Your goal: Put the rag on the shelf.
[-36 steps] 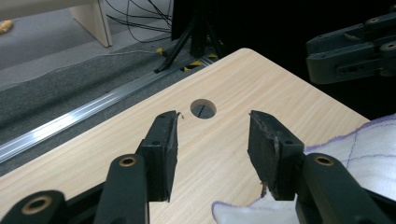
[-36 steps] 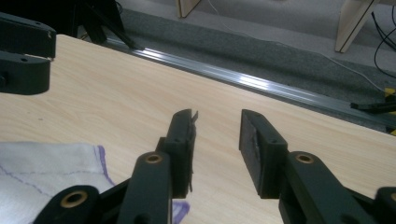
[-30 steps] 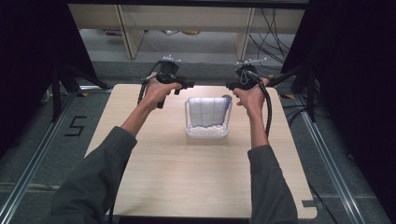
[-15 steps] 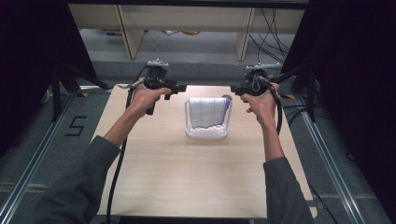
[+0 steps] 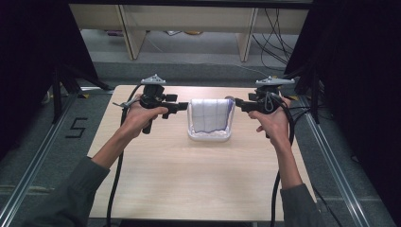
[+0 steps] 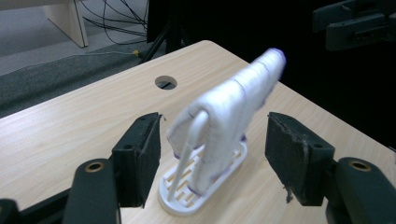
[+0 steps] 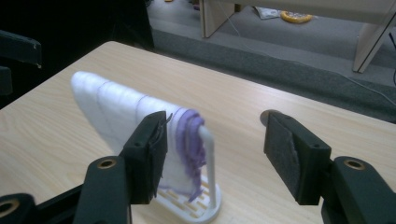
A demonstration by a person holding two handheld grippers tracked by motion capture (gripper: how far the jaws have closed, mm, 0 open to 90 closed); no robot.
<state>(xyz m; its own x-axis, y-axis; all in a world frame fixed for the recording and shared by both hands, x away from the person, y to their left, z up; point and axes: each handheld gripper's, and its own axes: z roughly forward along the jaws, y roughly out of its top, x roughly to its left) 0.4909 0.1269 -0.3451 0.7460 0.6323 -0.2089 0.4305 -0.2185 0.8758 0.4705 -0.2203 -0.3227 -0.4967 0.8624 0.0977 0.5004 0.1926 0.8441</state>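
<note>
The cloth [image 5: 211, 116] is hiding most of the rack [image 5: 210, 136]. Left hand-held gripper [image 5: 185, 107] and right hand-held gripper [image 5: 238, 103], jaws apart and just opening, are flanking it, gripping nothing.

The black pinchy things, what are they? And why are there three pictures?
They are claws a person holds, one in each hand. The top picture looks down from above: the left claw and right claw sit either side of a white rack on the wooden table. A white cloth with purple lines hangs over the rack. The other two pictures come from little cameras riding on each claw. Both claws have just been opening and hold nothing; the cloth sits between their pads, untouched.
</note>
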